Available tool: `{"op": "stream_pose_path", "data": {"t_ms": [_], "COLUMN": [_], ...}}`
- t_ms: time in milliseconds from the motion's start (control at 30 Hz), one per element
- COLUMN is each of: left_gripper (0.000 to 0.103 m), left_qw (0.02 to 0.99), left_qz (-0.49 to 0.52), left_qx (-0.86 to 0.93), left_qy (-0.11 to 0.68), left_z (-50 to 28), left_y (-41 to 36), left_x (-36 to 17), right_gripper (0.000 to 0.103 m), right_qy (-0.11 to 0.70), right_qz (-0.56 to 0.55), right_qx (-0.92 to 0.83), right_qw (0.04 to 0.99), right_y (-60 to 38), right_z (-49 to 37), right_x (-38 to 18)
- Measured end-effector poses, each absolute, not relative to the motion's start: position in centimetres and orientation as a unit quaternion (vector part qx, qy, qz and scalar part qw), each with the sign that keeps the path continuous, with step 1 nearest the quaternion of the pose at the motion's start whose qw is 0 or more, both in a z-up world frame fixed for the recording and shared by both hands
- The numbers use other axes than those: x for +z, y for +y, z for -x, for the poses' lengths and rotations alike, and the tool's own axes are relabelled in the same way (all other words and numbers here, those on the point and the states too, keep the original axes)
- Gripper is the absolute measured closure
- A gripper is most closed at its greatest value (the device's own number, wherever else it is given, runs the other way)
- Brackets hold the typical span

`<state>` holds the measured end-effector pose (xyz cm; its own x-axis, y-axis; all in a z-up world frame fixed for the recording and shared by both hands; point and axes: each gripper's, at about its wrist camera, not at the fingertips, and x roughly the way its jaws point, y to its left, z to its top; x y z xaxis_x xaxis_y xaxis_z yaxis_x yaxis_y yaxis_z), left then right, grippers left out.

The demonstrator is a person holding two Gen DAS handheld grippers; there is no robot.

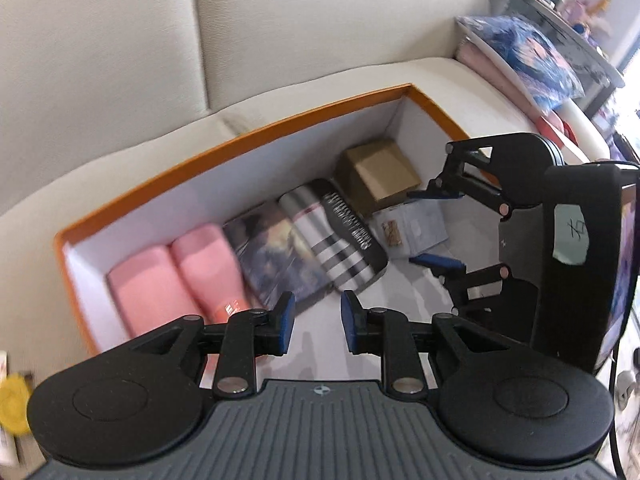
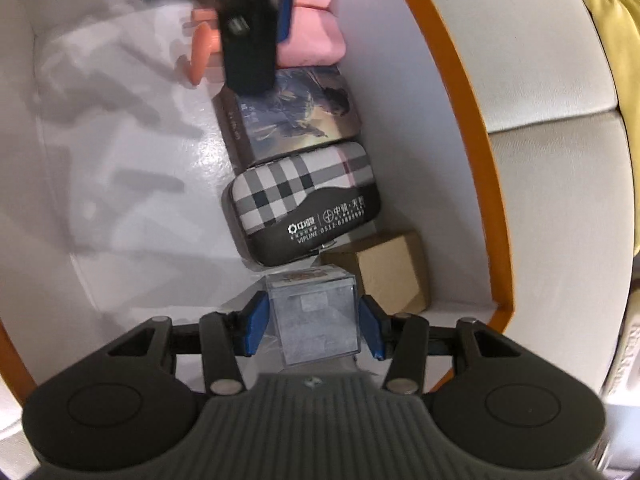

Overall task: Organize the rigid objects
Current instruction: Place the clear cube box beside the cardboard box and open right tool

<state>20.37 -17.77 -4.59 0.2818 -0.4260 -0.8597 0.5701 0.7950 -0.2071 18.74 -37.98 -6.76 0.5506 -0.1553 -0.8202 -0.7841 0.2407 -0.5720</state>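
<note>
A white storage box with an orange rim (image 1: pixel 240 136) sits on a beige sofa. Along its far wall lie two pink cases (image 1: pixel 160 288), a picture-printed box (image 1: pixel 272 252), a plaid glasses case (image 1: pixel 336 232) and a cardboard box (image 1: pixel 380 172). My right gripper (image 2: pixel 314 326) is shut on a clear plastic cube (image 2: pixel 316 312), low inside the box beside the plaid case (image 2: pixel 304 200) and the cardboard box (image 2: pixel 388 276). My left gripper (image 1: pixel 316 320) hovers over the box floor, its jaws a little apart with nothing between them. It shows blurred in the right wrist view (image 2: pixel 256 32).
A coral plastic piece (image 2: pixel 200 52) lies by the pink cases (image 2: pixel 316 36). The box floor left of the row is bare white. A blue printed cushion (image 1: pixel 532 56) rests on the sofa arm. A yellow cloth (image 2: pixel 612 40) lies on the sofa outside the box.
</note>
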Motion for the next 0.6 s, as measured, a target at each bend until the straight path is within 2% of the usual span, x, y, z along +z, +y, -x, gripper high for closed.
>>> {"op": "stream_pose_path", "data": {"t_ms": [233, 300, 367, 600], "left_gripper": [0.073, 0.071, 0.071, 0.071], "left_qw": [0.804, 0.807, 0.807, 0.811], "left_qz": [-0.049, -0.039, -0.029, -0.008], "left_qx": [-0.294, -0.292, -0.291, -0.287], "left_qy": [0.514, 0.513, 0.513, 0.51], "left_z": [-19.2, -18.9, -18.6, -17.7], "left_y": [-16.0, -15.6, -15.4, -14.7], "left_x": [-4.5, -4.3, -4.3, -3.8], "right_gripper": [0.049, 0.052, 0.066, 0.069], "right_qy": [0.391, 0.4, 0.407, 0.427], "right_qz": [0.592, 0.581, 0.57, 0.564], "right_qx": [0.202, 0.189, 0.184, 0.169], "right_qw": [0.675, 0.683, 0.69, 0.687], "right_y": [-37.8, -38.1, -38.3, -38.1], "right_z": [-18.4, -18.5, -18.5, -17.2], "right_x": [-6.7, -6.3, -5.9, -6.4]}}
